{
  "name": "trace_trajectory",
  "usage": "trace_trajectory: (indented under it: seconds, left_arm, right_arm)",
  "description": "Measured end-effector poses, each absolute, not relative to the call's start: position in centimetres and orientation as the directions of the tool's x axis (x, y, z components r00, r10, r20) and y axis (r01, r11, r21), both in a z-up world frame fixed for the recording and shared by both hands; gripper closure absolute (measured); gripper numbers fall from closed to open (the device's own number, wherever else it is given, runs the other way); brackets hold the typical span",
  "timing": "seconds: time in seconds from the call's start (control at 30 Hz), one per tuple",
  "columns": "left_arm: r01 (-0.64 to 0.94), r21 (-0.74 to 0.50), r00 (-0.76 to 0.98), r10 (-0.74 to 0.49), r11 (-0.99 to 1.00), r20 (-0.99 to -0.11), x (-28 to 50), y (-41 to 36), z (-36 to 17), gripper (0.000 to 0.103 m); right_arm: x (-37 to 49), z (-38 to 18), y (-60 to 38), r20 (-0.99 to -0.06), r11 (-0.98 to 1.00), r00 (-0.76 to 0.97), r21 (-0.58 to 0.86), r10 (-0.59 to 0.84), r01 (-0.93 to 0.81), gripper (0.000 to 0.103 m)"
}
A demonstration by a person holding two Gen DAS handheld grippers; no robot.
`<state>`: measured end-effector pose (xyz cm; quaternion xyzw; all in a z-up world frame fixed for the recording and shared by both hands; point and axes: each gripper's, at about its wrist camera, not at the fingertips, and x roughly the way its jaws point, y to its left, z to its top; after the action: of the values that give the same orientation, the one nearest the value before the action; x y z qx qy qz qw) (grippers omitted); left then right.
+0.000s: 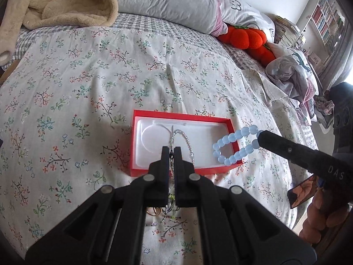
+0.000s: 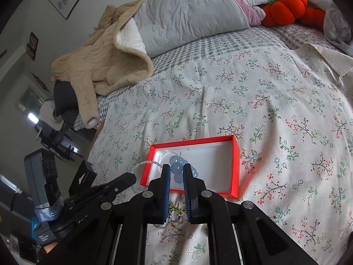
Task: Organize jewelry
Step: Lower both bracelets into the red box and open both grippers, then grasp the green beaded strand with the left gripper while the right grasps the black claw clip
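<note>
A red box (image 1: 229, 122) with a white lining lies open on the floral bedspread; it also shows in the right wrist view (image 2: 235, 165). My left gripper (image 1: 171, 152) is shut on a clear beaded bracelet (image 1: 187, 142) and holds it over the box. My right gripper (image 2: 176, 171) is shut on a pale blue bead bracelet (image 2: 176, 161), seen in the left wrist view (image 1: 231, 145) hanging over the box's right end. More small jewelry (image 2: 176, 212) lies on the bedspread under the grippers, near the box's front edge.
A beige fleece jacket (image 2: 106, 59) and grey pillow (image 2: 189, 15) lie at the bed's head. Orange pumpkin plush toys (image 1: 245, 37) sit at the far right beside crumpled clothes (image 1: 291, 75). The bed's left edge (image 2: 99, 132) drops to the floor.
</note>
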<state>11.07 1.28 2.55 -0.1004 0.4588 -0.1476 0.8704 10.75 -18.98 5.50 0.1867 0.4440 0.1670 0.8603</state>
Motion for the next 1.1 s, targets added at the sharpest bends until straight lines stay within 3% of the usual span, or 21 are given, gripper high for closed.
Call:
trace_trajectory:
  seconds: [0.13,0.33,0.67,0.77,0.83,0.97,1.0,1.1]
  left_arm:
    - [0.160,-0.251,0.555,-0.297,0.955,-0.777,11.8,0.6,1.8,0.099]
    - [0.148,-0.166,0.571,-0.221,0.975,-0.790,12.8,0.0,0.5,0.099]
    - [0.143,-0.140,0.568,-0.197,0.980,-0.799,13.2,-0.4,0.2,0.097]
    - [0.155,-0.115,0.562,-0.183,0.981,-0.807,12.9,-0.4,0.5,0.071]
    - [0.169,-0.084,0.566,-0.167,0.982,-0.808,12.3,-0.2,0.8,0.067]
    - [0.170,-0.058,0.568,-0.146,0.984,-0.810,11.1,0.8,1.2,0.045]
    - [0.166,-0.054,0.566,-0.140,0.985,-0.813,10.9,1.0,1.2,0.043]
    - [0.160,-0.048,0.549,-0.129,0.986,-0.826,10.2,1.6,1.0,0.035]
  right_arm:
    - [11.7,4.6,-18.0,-0.710,0.878,0.540,0.462,0.452,-0.127,0.092]
    - [12.8,2.5,-18.1,-0.780,0.935,0.530,0.344,0.333,-0.081,0.091]
    - [13.1,1.4,-19.0,-0.813,0.949,0.499,0.307,0.301,-0.072,0.090]
    - [12.5,1.5,-18.7,-0.829,0.951,0.469,0.297,0.303,-0.090,0.088]
    - [11.8,1.7,-18.3,-0.838,0.957,0.463,0.266,0.291,-0.119,0.088]
    - [10.4,1.6,-18.0,-0.848,0.958,0.446,0.246,0.286,-0.147,0.086]
    - [10.1,1.5,-18.0,-0.852,0.960,0.442,0.236,0.280,-0.153,0.085]
    - [9.2,1.1,-17.8,-0.863,0.963,0.429,0.218,0.267,-0.160,0.076]
